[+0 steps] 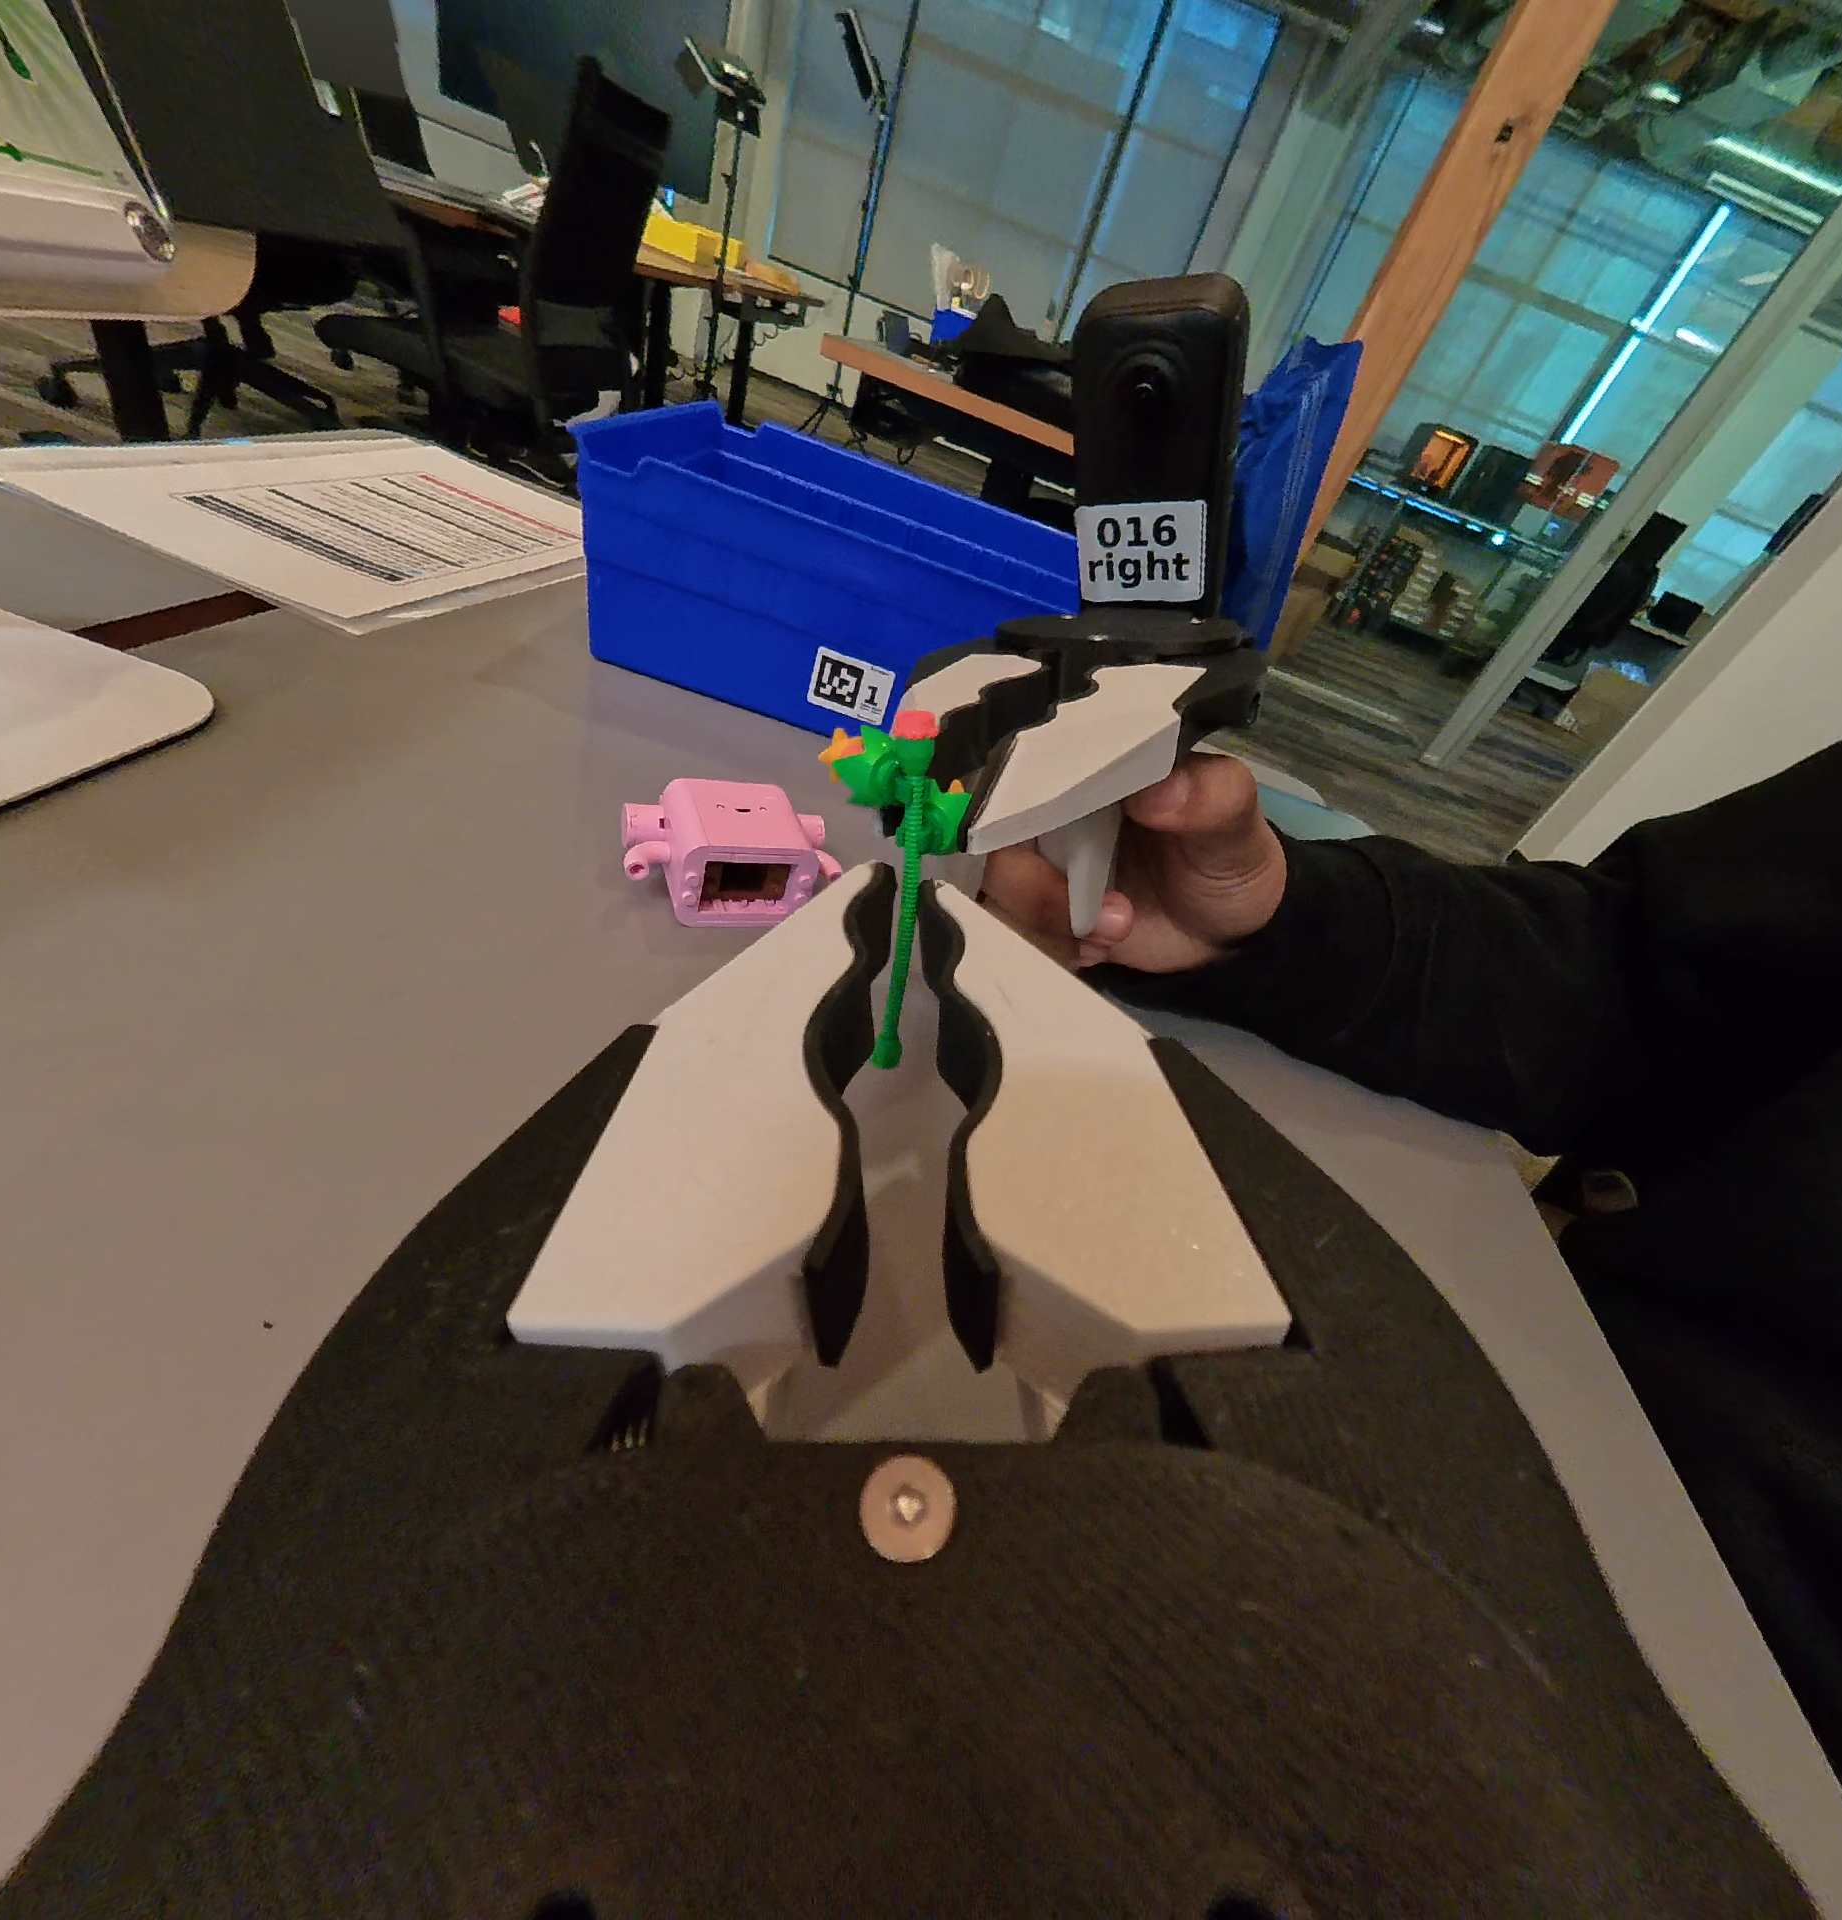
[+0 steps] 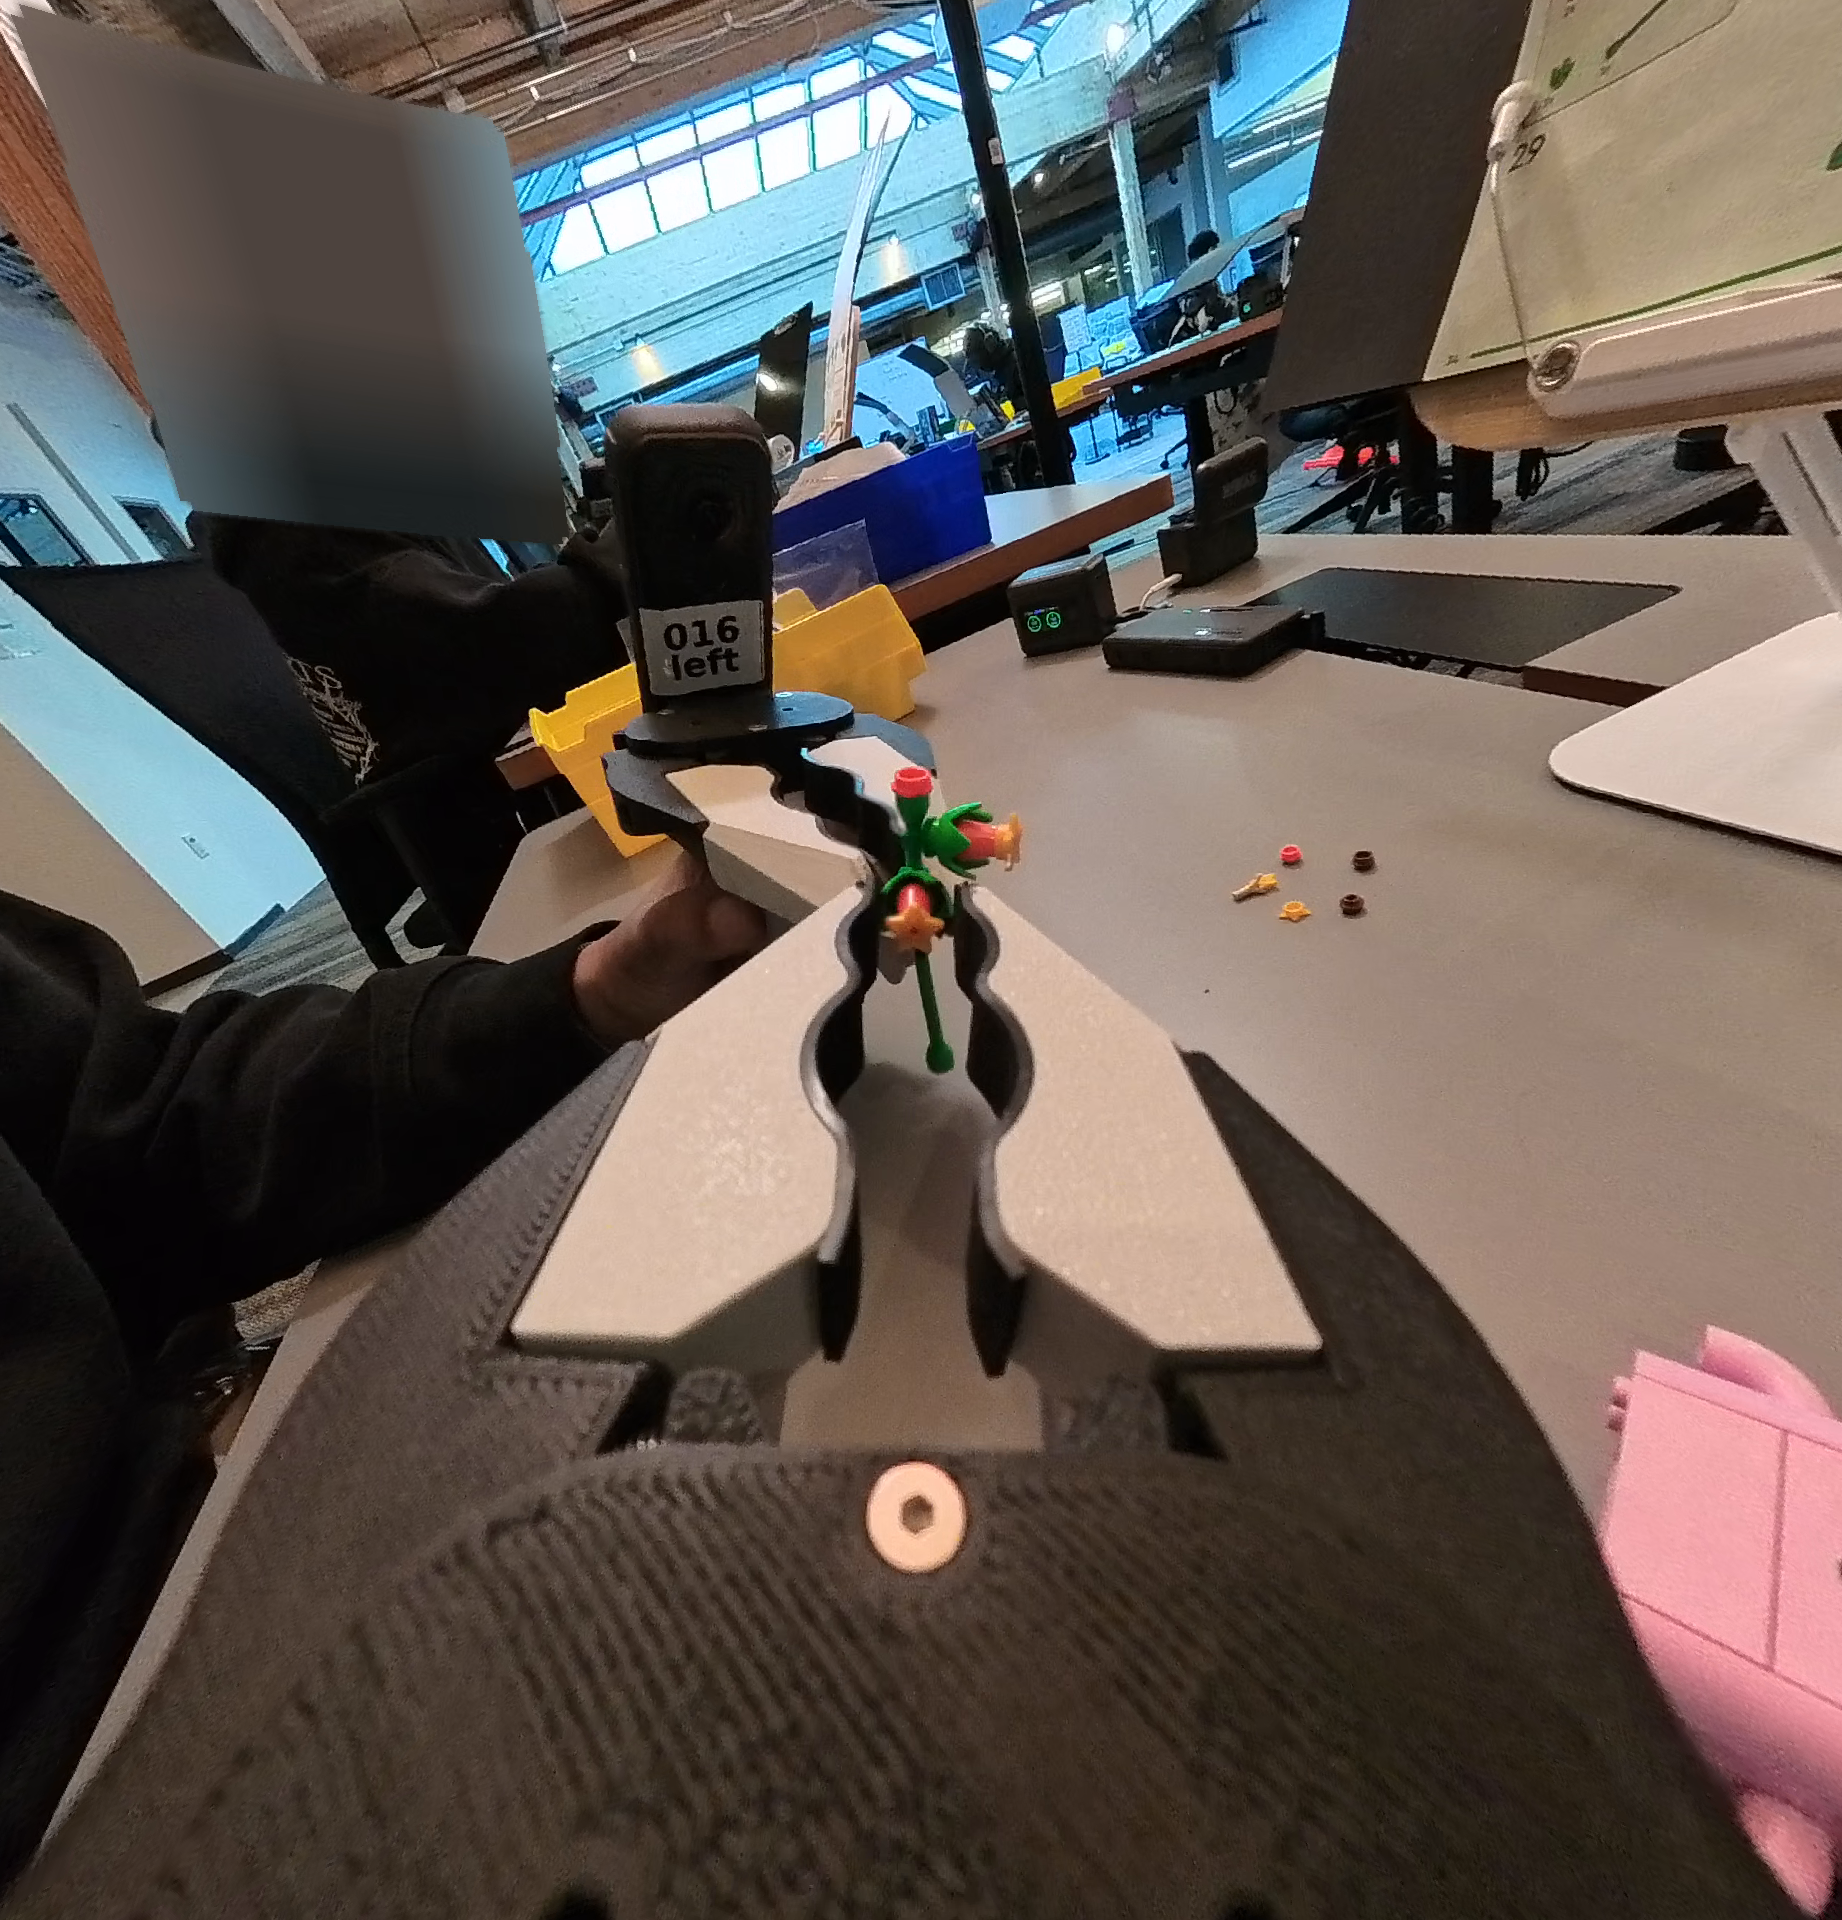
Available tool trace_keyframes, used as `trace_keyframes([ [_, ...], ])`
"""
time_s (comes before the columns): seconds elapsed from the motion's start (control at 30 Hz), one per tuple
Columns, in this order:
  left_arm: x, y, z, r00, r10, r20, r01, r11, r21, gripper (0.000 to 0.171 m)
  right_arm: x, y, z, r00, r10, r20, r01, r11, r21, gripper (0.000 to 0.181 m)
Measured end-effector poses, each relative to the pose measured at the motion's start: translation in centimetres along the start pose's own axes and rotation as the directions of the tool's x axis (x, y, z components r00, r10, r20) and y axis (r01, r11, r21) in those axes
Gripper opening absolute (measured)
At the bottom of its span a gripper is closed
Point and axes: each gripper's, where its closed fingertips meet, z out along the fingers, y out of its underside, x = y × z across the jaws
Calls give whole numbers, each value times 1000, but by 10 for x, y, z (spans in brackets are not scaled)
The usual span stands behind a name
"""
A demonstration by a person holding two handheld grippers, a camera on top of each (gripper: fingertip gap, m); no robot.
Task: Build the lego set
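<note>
A green Lego flower stem (image 1: pixel 901 956) has a red bud on top and orange-tipped blooms on green leaves. It hangs in the air over the grey table (image 1: pixel 377 935). My left gripper (image 1: pixel 904 878) is shut on the stem just below the leaves. My right gripper (image 1: pixel 932 816) comes in from the right and is shut on the leaf part above it. In the right wrist view, the right gripper (image 2: pixel 915 899) closes around the lower bloom of the flower (image 2: pixel 929 997), and the left gripper (image 2: pixel 881 857) meets it from behind. A pink Lego figure (image 1: pixel 730 842) lies on the table.
A blue bin (image 1: pixel 792 540) stands behind the figure, next to a printed sheet (image 1: pixel 377 530). Several tiny loose pieces (image 2: pixel 1295 911) lie on the table to the right. There is a yellow bin (image 2: pixel 844 655), black devices (image 2: pixel 1208 639), and a booklet stand (image 2: pixel 1727 748). The pink figure (image 2: pixel 1769 1558) is close at lower right. Less than 4 cm separates the two grippers' tips.
</note>
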Motion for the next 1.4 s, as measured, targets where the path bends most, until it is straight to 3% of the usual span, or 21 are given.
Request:
trace_keyframes([
  [0.33,-3,11,4,1000,-4,7,4,998,-63,4,3,0,-1,1000,1,-17,-1,1000,1,12],
  [0.53,-13,29,6,998,-57,34,61,986,-155,9,8,8,3,999,4,-35,-6,999,-38,12],
  [0.7,-9,27,7,999,-36,25,39,988,-150,9,10,10,3,998,-22,-59,19,999,-49,12],
  [1.0,-10,10,0,999,-32,33,33,998,-58,0,11,9,3,998,-23,-62,21,999,-39,13],
  [1.17,-10,-1,-6,997,-74,16,73,997,14,0,12,8,4,998,-26,-65,24,999,-34,26],
  [1.3,-11,-21,-20,992,-123,-28,126,981,149,0,13,8,3,997,-24,-73,21,999,-28,29],
  [1.4,-7,-47,-41,970,-187,-158,229,921,315,0,14,8,3,997,-19,-71,17,999,-27,29],
])
